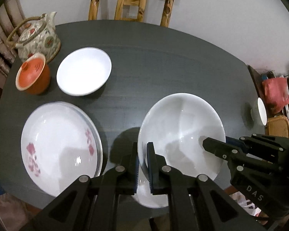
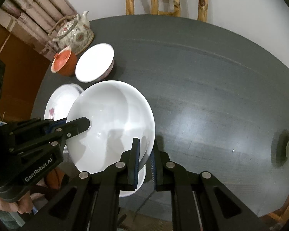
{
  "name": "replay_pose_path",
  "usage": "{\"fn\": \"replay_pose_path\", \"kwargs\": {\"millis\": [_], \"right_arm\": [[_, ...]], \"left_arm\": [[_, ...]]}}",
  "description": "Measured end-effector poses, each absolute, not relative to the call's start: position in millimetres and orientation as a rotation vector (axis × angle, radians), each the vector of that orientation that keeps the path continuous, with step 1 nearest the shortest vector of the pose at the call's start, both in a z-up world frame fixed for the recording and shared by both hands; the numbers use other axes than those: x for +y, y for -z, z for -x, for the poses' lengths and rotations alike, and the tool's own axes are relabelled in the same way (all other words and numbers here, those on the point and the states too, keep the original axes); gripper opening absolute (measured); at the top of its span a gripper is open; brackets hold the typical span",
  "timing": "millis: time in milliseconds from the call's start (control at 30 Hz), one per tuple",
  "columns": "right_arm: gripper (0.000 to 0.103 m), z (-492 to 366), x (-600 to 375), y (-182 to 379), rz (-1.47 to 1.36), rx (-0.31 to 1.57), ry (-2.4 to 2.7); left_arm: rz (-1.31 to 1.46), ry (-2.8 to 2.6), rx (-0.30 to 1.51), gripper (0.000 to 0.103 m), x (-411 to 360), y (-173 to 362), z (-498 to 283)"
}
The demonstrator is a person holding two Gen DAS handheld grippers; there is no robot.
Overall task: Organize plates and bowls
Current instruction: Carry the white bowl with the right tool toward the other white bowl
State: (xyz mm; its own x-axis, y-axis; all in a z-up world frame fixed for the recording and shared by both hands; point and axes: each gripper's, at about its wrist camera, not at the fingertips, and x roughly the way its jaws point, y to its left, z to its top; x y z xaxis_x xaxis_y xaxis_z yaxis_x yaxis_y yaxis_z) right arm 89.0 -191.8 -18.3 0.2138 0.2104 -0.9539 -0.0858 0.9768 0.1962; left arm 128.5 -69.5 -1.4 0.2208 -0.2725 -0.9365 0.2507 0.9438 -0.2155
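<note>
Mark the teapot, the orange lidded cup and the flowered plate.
teapot (image 1: 39,36), left wrist view, on its patterned body
orange lidded cup (image 1: 31,71), left wrist view, on the lid
flowered plate (image 1: 57,144), left wrist view, on its white centre

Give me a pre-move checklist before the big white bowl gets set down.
1. Left tongs clamped on the large white ceramic bowl rim: ok.
2. Right tongs clamped on the opposite rim: ok.
3. Bowl clear of the grey tabletop: ok, shadow beneath.
4. Flower-patterned white plate unobstructed as landing spot: ok.
5. Small white bowl and orange lidded cup clear of the path: ok.
6. Bowl level: cannot tell.
</note>
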Motion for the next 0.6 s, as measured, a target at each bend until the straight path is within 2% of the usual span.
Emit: {"fn": "replay_pose_path", "kwargs": {"millis": [600], "right_arm": [[0.011, -41.6, -164.4, 53.9, -0.068, 1.406, -0.201]], "left_arm": [[0.001, 0.339, 1.34, 0.008, -52.3, 41.2, -81.2]]}}
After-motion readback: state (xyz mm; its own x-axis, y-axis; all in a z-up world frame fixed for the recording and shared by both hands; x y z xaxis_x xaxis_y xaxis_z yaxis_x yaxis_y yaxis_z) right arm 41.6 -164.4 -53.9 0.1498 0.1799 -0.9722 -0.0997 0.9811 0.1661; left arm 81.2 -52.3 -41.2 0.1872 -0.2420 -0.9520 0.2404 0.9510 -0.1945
